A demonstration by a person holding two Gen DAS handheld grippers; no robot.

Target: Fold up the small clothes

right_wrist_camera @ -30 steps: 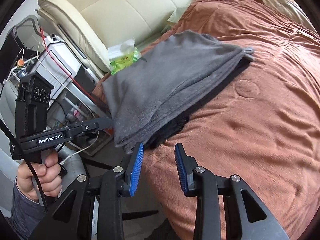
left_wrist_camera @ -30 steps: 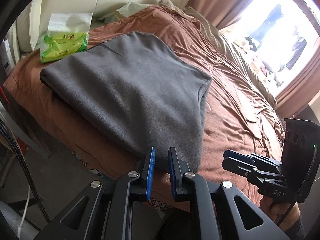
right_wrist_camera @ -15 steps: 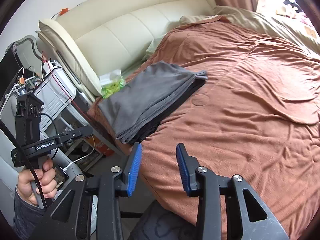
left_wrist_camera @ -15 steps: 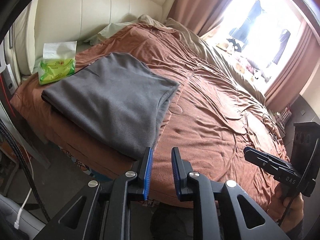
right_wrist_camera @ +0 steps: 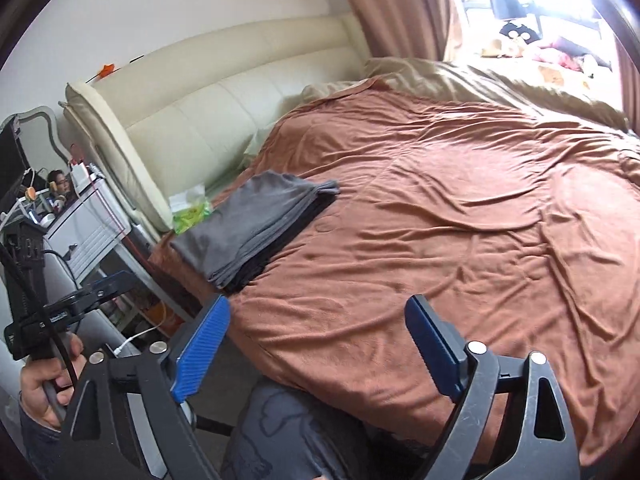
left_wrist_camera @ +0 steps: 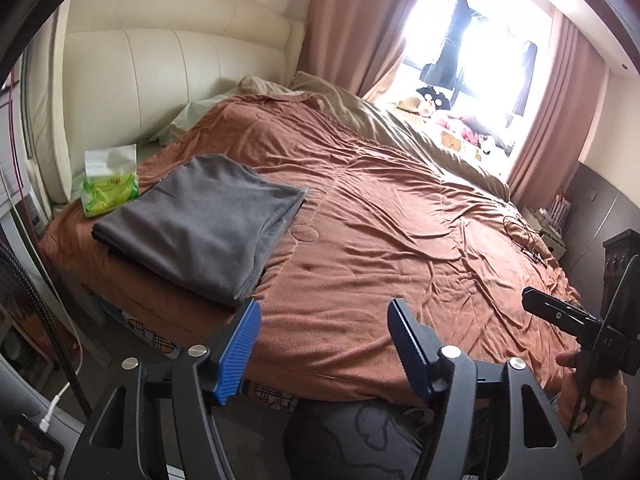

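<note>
A folded grey garment (left_wrist_camera: 200, 220) (right_wrist_camera: 256, 220) lies on a small stack of folded clothes at the near left corner of the brown bedspread (left_wrist_camera: 380, 240) (right_wrist_camera: 440, 220). My left gripper (left_wrist_camera: 322, 344) hangs off the bed's near edge, well back from the stack, its jaws opening with nothing between them. My right gripper (right_wrist_camera: 316, 344) is also back from the bed, its jaws opening wide and empty. Each gripper shows in the other's view: the right one (left_wrist_camera: 568, 316) at the right edge, the left one (right_wrist_camera: 80, 296) at the left edge.
A green tissue pack (left_wrist_camera: 110, 188) (right_wrist_camera: 190, 212) sits beside the stack near the cream headboard (left_wrist_camera: 160, 80). A white bedside unit (right_wrist_camera: 88, 232) with cables stands left of the bed. Beige bedding (left_wrist_camera: 400, 120) and a bright window (left_wrist_camera: 480, 40) lie beyond. A person's knee (right_wrist_camera: 304, 428) is below.
Both grippers pulled back and up from the grey stack, which now looks smaller and farther. Both sets of jaws went from nearly shut to wide apart.
</note>
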